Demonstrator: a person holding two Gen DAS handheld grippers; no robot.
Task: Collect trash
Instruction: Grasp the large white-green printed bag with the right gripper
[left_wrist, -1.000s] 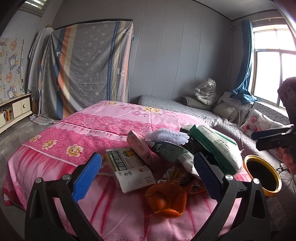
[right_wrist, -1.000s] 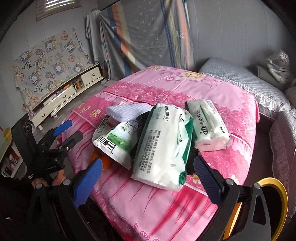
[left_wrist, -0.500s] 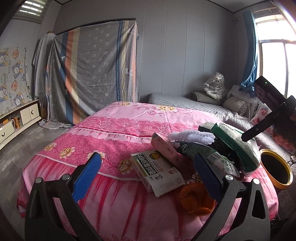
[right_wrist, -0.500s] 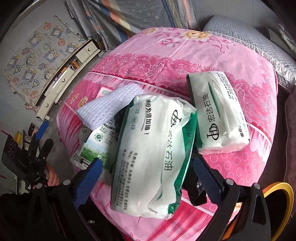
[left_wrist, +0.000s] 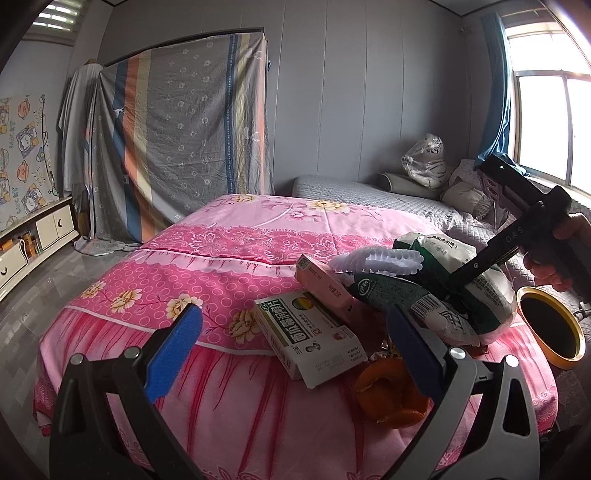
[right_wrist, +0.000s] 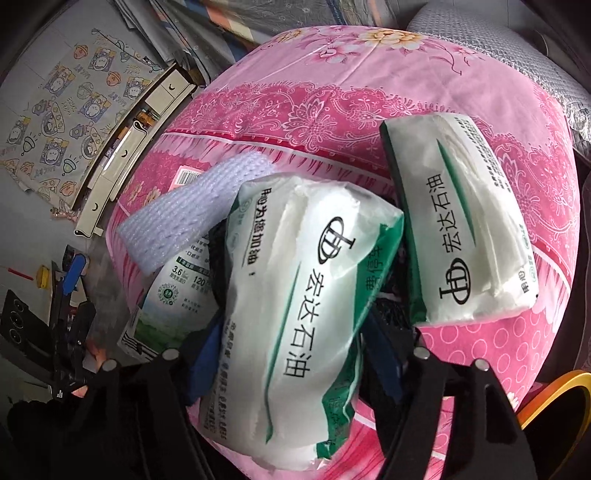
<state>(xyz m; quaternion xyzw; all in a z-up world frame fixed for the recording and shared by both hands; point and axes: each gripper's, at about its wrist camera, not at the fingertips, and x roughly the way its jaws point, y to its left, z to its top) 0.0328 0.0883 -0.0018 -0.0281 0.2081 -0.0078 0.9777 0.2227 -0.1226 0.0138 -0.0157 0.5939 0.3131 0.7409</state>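
Note:
A pile of trash lies on the pink bed (left_wrist: 258, 236): a white-and-green tissue pack (right_wrist: 295, 314), a second tissue pack (right_wrist: 465, 221), a milk pouch (right_wrist: 173, 306), white foam netting (right_wrist: 192, 206), a medicine box (left_wrist: 310, 339), a pink box (left_wrist: 325, 284) and orange peel (left_wrist: 391, 395). My right gripper (right_wrist: 291, 354) straddles the nearer tissue pack, its blue pads against the pack's sides; it also shows in the left wrist view (left_wrist: 458, 295). My left gripper (left_wrist: 291, 343) is open and empty, short of the medicine box.
A yellow-rimmed bin (left_wrist: 550, 328) stands at the bed's right corner; its rim also shows in the right wrist view (right_wrist: 554, 395). A grey sofa (left_wrist: 369, 192) with cushions lies behind. A low white cabinet (left_wrist: 33, 236) stands at the left wall.
My right gripper has moved down onto the nearer tissue pack and its fingers have closed in on it. My left gripper has drawn back and to the left.

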